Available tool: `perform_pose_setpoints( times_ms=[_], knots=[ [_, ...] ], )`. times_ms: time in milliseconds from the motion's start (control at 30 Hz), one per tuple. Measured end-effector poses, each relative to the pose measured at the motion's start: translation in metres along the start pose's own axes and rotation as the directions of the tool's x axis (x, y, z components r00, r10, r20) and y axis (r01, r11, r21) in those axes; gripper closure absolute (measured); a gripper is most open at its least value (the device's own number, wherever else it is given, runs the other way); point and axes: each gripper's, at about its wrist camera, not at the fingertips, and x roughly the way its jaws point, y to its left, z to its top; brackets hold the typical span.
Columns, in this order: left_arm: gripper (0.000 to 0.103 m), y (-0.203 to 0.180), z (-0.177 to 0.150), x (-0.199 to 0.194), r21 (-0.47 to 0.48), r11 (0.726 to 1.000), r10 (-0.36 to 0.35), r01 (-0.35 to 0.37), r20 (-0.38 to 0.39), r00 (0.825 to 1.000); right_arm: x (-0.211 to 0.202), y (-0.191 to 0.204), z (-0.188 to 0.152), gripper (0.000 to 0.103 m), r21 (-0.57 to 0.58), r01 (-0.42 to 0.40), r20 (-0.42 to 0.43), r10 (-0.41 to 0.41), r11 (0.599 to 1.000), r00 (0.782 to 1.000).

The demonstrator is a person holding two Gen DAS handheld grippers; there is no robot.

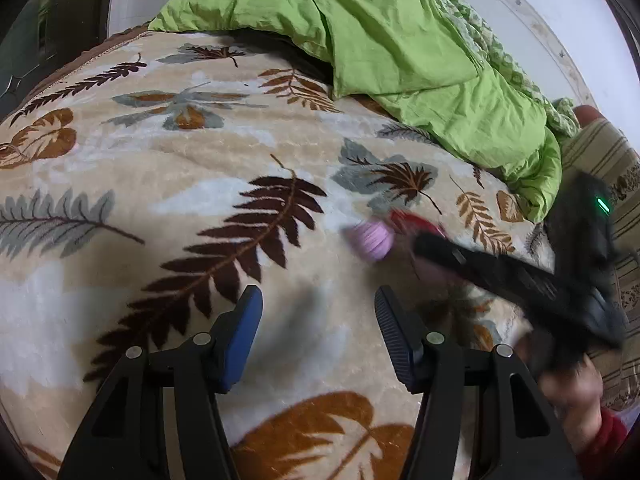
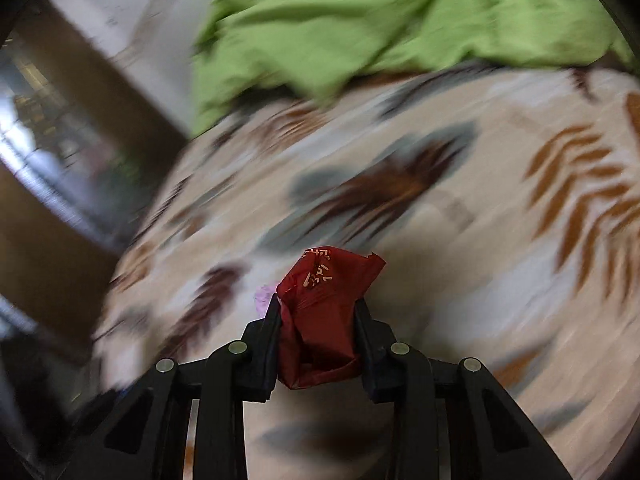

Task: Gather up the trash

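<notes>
Your right gripper has its jaws clenched on a crumpled red wrapper with pale printed characters; the wrapper fills the gap between the fingers and sticks out past their tips. Just left of it, a bit of pink peeks out behind the left finger, too blurred there to identify. Your left gripper hangs over the bed with its jaws released, and between them only the leaf-patterned blanket shows. Ahead and to its right, the left wrist view catches your right gripper reaching in low over the blanket, the red wrapper at its tip, with a small ribbed pink object lying on the blanket just beside it; motion blur hides whether they touch. Your right hand grips the handle near the frame's edge. Farther back, a rumpled green quilt lies heaped across the far part of the bed, against a pale wall.
</notes>
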Motion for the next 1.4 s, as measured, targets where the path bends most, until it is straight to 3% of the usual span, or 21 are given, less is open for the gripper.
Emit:
perform_pose_setpoints(
  times_ms=[200, 267, 367, 433, 467, 700, 900, 1200, 1400],
  knots=[
    [0.046, -0.001, 0.012, 0.028, 0.015, 0.998, -0.052, 0.053, -0.046, 0.998, -0.042, 0.009, -0.032, 0.069, 0.062, 0.101, 0.079, -0.106, 0.993, 0.991],
    [0.046, -0.005, 0.012, 0.039, 0.042, 0.999, -0.019, 0.022, -0.060, 0.998, -0.057, 0.010, -0.041, 0.069, 0.108, 0.105, 0.131, -0.119, 0.989, 0.984],
    [0.060, -0.014, 0.008, 0.042, 0.118, 0.992, 0.053, -0.050, -0.025, 0.998, -0.066, 0.014, -0.042, 0.069, 0.114, 0.135, 0.155, -0.152, 0.984, 0.976],
    [0.073, -0.014, 0.006, 0.042, 0.136, 0.987, 0.084, -0.081, -0.013, 0.996, -0.073, 0.016, -0.046, 0.069, 0.123, 0.131, 0.172, -0.151, 0.984, 0.973],
    [0.075, -0.013, 0.006, 0.042, 0.132, 0.987, 0.092, -0.090, -0.007, 0.996, -0.075, 0.017, -0.049, 0.069, 0.123, 0.131, 0.174, -0.151, 0.984, 0.973],
    [0.076, -0.015, 0.005, 0.018, 0.110, 0.993, 0.046, -0.052, 0.060, 0.997, -0.075, 0.030, -0.051, 0.069, 0.076, 0.159, 0.200, -0.171, 0.984, 0.965],
    [0.075, -0.037, -0.011, -0.006, 0.162, 0.985, 0.047, -0.063, 0.104, 0.993, -0.092, 0.057, -0.060, 0.069, -0.009, 0.247, 0.286, -0.234, 0.969, 0.929],
    [0.075, -0.046, -0.033, -0.056, 0.186, 0.977, 0.070, -0.108, 0.199, 0.977, -0.124, 0.088, -0.103, 0.069, -0.061, 0.351, 0.391, -0.301, 0.934, 0.870],
    [0.075, -0.052, -0.053, -0.090, 0.214, 0.970, 0.065, -0.115, 0.228, 0.972, -0.145, 0.093, -0.130, 0.069, -0.017, 0.342, 0.412, -0.305, 0.940, 0.859]
  ],
)
